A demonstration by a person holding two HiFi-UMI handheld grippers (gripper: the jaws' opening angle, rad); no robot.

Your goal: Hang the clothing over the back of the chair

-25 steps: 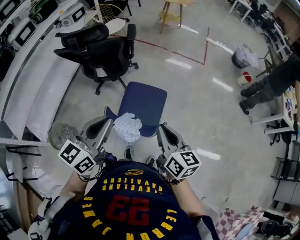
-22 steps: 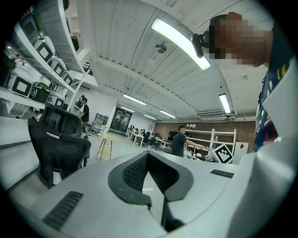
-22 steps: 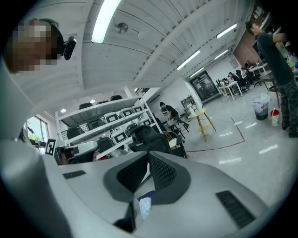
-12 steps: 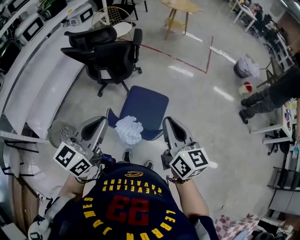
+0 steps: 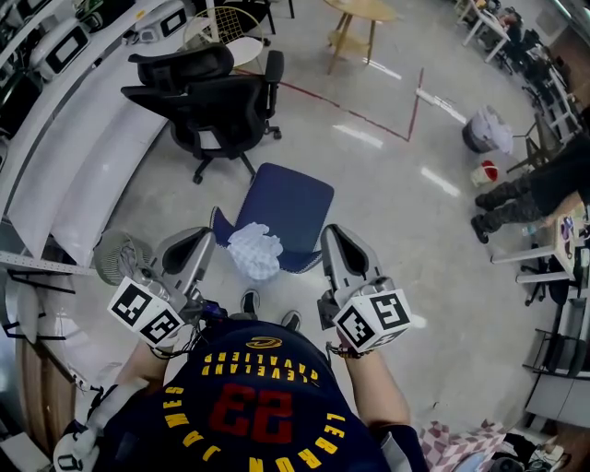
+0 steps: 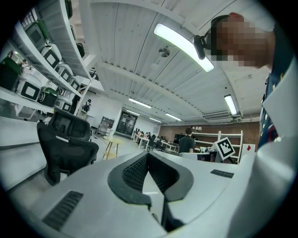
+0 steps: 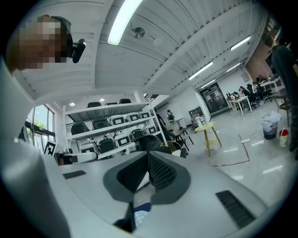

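A blue chair (image 5: 293, 205) stands on the floor right in front of my feet. A crumpled white piece of clothing (image 5: 254, 249) lies on the near part of its seat. My left gripper (image 5: 203, 238) hangs level above the chair's left side, jaws shut and empty, tips together in the left gripper view (image 6: 148, 155). Over the chair's right side my right gripper (image 5: 329, 232) is held the same way, also shut (image 7: 148, 156) with nothing in it. Neither touches the clothing, which lies between and below them.
Two black office chairs (image 5: 214, 97) stand beyond the blue chair on the left, beside a long white bench (image 5: 69, 157). A round fan (image 5: 118, 260) sits on the floor at my left. A wooden stool (image 5: 361, 14) stands further back. A person's legs (image 5: 521, 184) show at the right.
Both grippers have come up toward my head, the right one more. The clothing stays on the seat and the jaws stay shut.
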